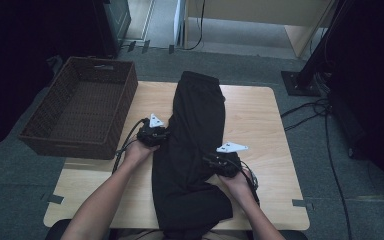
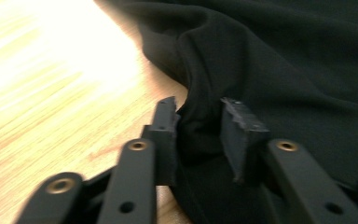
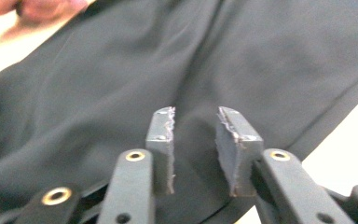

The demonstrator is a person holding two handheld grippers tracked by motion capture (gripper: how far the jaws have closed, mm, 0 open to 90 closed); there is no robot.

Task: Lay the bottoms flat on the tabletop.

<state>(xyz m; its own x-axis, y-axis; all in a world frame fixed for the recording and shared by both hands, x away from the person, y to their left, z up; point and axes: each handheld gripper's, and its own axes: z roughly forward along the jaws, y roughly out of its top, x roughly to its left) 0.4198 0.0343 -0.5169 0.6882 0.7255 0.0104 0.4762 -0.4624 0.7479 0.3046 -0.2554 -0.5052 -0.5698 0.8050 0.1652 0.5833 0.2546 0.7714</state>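
Observation:
A pair of black trousers (image 1: 195, 150) lies lengthwise down the middle of the wooden table (image 1: 252, 115), folded narrow, with one end at the far edge and the other at the near edge. My left gripper (image 1: 162, 134) sits at the cloth's left edge. In the left gripper view its jaws stand apart (image 2: 199, 109) with a raised fold of the black cloth (image 2: 200, 126) between them, not squeezed flat. My right gripper (image 1: 211, 161) rests on the cloth's right side. In the right gripper view it is open (image 3: 196, 114) over the smooth fabric (image 3: 121, 79), gripping nothing.
A dark brown wicker basket (image 1: 65, 142) stands on the table's left side, hanging over its edge. Bare wood lies to the right of the trousers. Cables (image 1: 330, 150) run over the grey floor at the right, near a dark stand base (image 1: 300, 82).

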